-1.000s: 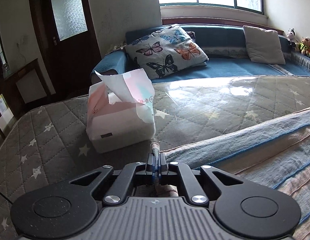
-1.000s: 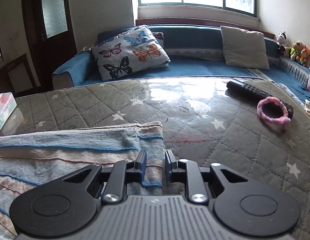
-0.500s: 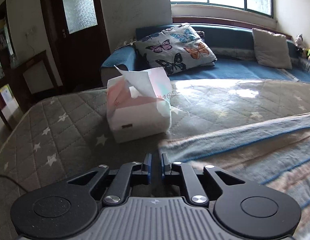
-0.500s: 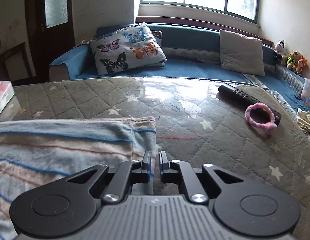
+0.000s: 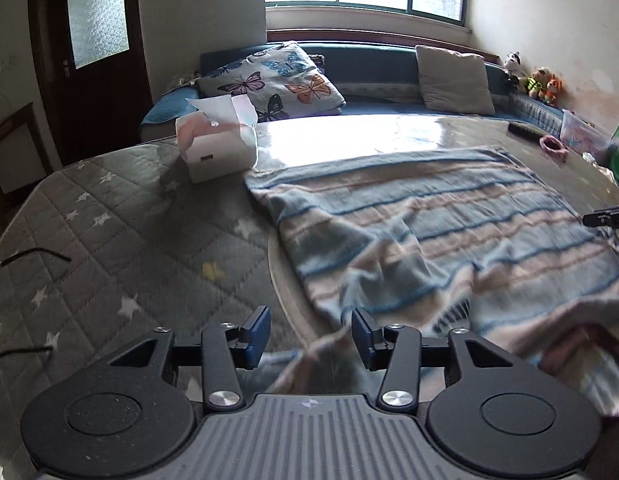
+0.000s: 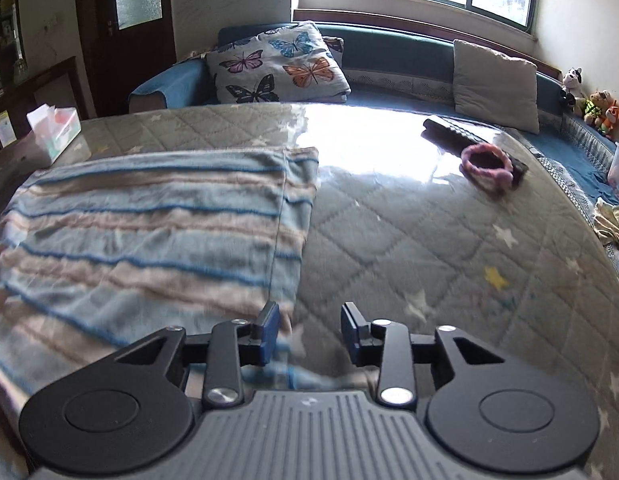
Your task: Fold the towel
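A striped towel (image 5: 441,232) in blue, pink and grey lies spread on the quilted star-patterned table (image 5: 121,240). In the left wrist view its near left corner droops between the fingers of my left gripper (image 5: 308,334), which is open and raised above the table edge. In the right wrist view the same towel (image 6: 149,232) fills the left half, and my right gripper (image 6: 308,330) hangs open over its near right corner. The tip of the right gripper (image 5: 607,217) shows at the right edge of the left wrist view.
A white tissue box (image 5: 217,148) stands at the towel's far left corner. A dark remote (image 6: 453,134) and a pink hair ring (image 6: 486,164) lie at the far right. A blue sofa with a butterfly cushion (image 6: 277,66) runs behind the table.
Both grippers were shut near the towel's far corners, the left one pinching the edge. They have let go, opened wide and pulled back and up to the near side.
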Demonstrator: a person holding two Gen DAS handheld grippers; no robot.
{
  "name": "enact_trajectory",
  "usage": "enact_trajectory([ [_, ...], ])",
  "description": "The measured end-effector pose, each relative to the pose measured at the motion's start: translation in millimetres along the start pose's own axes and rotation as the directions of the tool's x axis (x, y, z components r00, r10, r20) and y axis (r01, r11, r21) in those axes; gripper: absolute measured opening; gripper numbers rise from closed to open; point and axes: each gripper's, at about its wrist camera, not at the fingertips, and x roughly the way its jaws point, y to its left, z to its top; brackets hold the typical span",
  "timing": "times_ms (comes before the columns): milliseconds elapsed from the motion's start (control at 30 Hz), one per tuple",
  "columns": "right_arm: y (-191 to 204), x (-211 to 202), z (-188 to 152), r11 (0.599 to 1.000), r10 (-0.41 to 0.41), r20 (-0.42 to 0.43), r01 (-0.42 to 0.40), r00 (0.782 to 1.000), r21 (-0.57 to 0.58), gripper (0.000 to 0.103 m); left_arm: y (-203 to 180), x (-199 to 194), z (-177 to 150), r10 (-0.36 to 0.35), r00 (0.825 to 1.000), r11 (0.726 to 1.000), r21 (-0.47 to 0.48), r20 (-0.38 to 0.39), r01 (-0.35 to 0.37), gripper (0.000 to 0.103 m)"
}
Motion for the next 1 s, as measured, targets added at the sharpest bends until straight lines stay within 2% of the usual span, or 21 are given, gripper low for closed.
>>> enact_trajectory([
  [300, -12.2, -32.5, -23.7, 0.999, -0.007, 0.024, 0.006, 1.0, 0.044, 0.037, 18.9, -5.2, -29.5, 0.049, 0.998, 0.994, -0.1, -0.031, -0.052, 0.047],
  [333, -12.9, -34.5, -24.6, 0.999, -0.01, 0.025, 0.009, 1.0, 0.049, 0.037, 19.6, -6.5, -30.9, 0.054, 0.998, 0.993, -0.105, -0.028, -0.057, 0.043],
  [400, -13.6, -39.6, -27.1, 0.998, -0.014, 0.027, 0.012, 1.0, 0.057, 0.037, 21.1, -8.5, -34.1, 0.072, 0.997, 0.991, -0.112, -0.023, -0.074, 0.021],
  [467, -13.2, -42.7, -31.7, 0.998, -0.013, 0.025, 0.012, 1.0, 0.057, 0.039, 22.3, -12.6, -36.1, 0.075, 0.997, 0.989, -0.124, -0.025, -0.078, 0.008],
  [500, -12.7, -43.4, -34.8, 0.998, -0.015, 0.022, 0.014, 1.0, 0.055, 0.039, 21.8, -15.7, -37.4, 0.083, 0.996, 0.989, -0.124, -0.028, -0.086, 0.006],
  [733, -13.0, -47.2, -52.6, 0.998, -0.057, 0.008, 0.057, 0.998, 0.036, 0.041, 13.5, -41.4, -53.6, 0.167, 0.985, 0.984, -0.058, -0.052, -0.17, 0.005],
  [900, -19.2, -48.1, -53.3, 0.997, -0.066, 0.008, 0.065, 0.998, 0.034, 0.041, 20.0, -49.4, -51.4, 0.148, 0.987, 0.985, -0.081, -0.065, -0.153, 0.01],
  [1000, -18.4, -49.1, -52.6, 0.997, -0.071, 0.013, 0.071, 0.997, 0.026, 0.041, 23.3, -56.1, -41.2, 0.155, 0.987, 0.98, -0.117, -0.038, -0.159, 0.012],
])
